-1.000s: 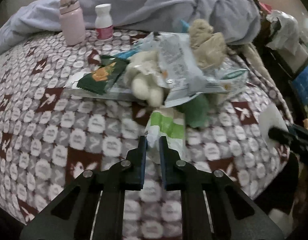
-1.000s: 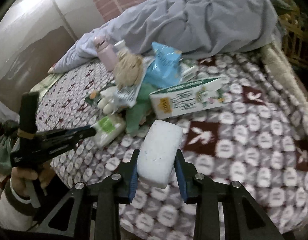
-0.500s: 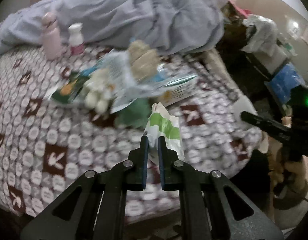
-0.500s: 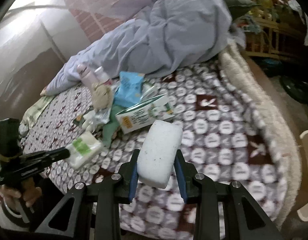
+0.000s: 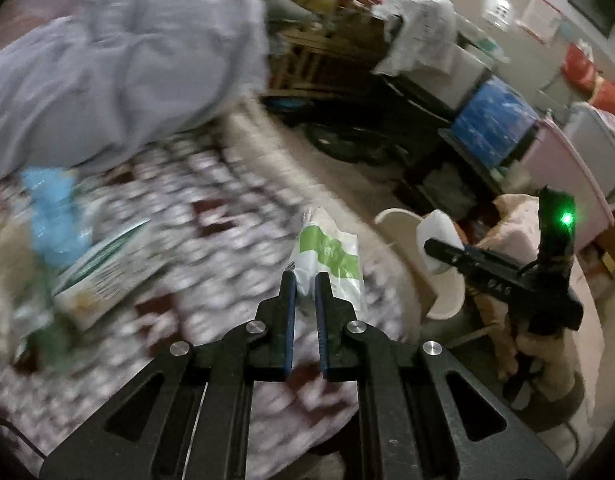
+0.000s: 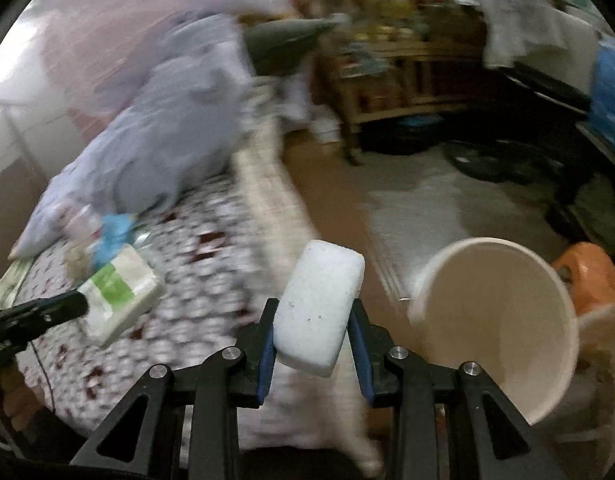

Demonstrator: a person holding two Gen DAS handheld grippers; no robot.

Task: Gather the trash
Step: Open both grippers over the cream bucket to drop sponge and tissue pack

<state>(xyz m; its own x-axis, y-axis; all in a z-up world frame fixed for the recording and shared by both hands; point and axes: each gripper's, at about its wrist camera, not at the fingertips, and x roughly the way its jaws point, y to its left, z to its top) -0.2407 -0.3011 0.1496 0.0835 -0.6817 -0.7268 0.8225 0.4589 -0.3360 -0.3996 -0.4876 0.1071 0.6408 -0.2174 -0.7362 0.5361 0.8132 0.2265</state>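
Motion blur smears the patterned bedspread [image 5: 211, 208]. The round cream plastic bin [image 6: 503, 320] shows only bare inside walls. The left gripper [image 5: 305, 280] clamps a green-and-white wrapper [image 5: 327, 256]; the right gripper [image 6: 313, 316] grips a white foam block [image 6: 319, 304].

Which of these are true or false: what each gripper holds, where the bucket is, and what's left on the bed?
1. The right gripper holds a white foam block. True.
2. The left gripper is open and holds nothing. False: it is shut on a green-and-white wrapper.
3. The cream bucket stands on the bed. False: it sits beside the bed, off it.
4. A blue packet lies on the bed. True.
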